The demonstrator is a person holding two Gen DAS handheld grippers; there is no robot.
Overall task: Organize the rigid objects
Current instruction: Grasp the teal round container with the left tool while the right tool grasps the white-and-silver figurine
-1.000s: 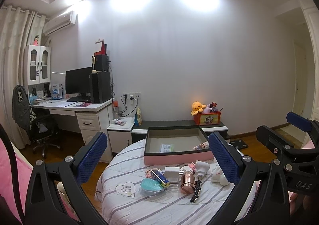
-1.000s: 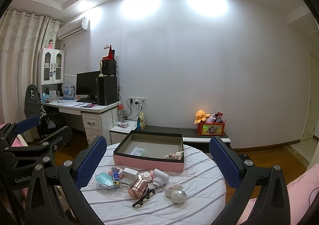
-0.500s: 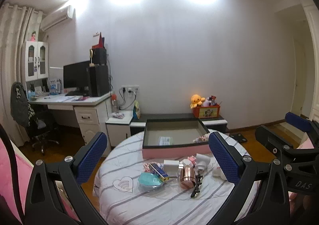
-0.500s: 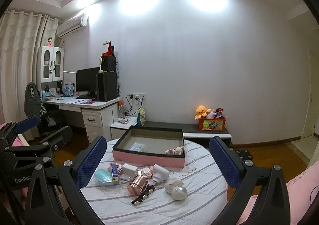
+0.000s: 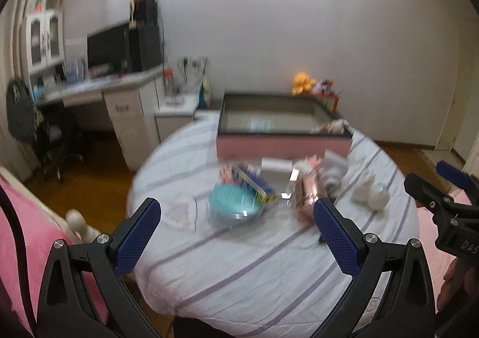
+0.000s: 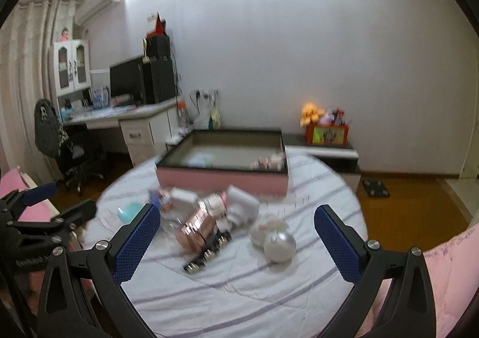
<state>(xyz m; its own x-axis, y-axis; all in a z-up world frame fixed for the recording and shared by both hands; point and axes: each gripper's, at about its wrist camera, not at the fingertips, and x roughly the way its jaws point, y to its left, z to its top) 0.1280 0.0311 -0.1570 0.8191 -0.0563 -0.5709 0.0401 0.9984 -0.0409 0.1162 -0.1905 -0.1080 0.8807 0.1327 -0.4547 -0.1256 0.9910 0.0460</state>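
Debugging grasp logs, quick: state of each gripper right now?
Left gripper: open, holding nothing, above the round table.
Right gripper: open, holding nothing, above the same table.

Both grippers hang above the round table, left gripper and right gripper spread wide, empty.

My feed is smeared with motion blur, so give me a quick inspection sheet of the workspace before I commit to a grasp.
Surface: round table under a white striped cloth.
Job's things: shallow pink box with dark rim, nearly empty; rose-gold metal cylinder, teal round case, white egg-shaped pieces loose in front of it.
Clutter: blurred small white boxes heaped among them.
Grippers: left gripper and right gripper both open, holding nothing.
Cables: wall-socket leads beyond the table.
Surroundings: white desk with dark monitor, pink bedding.
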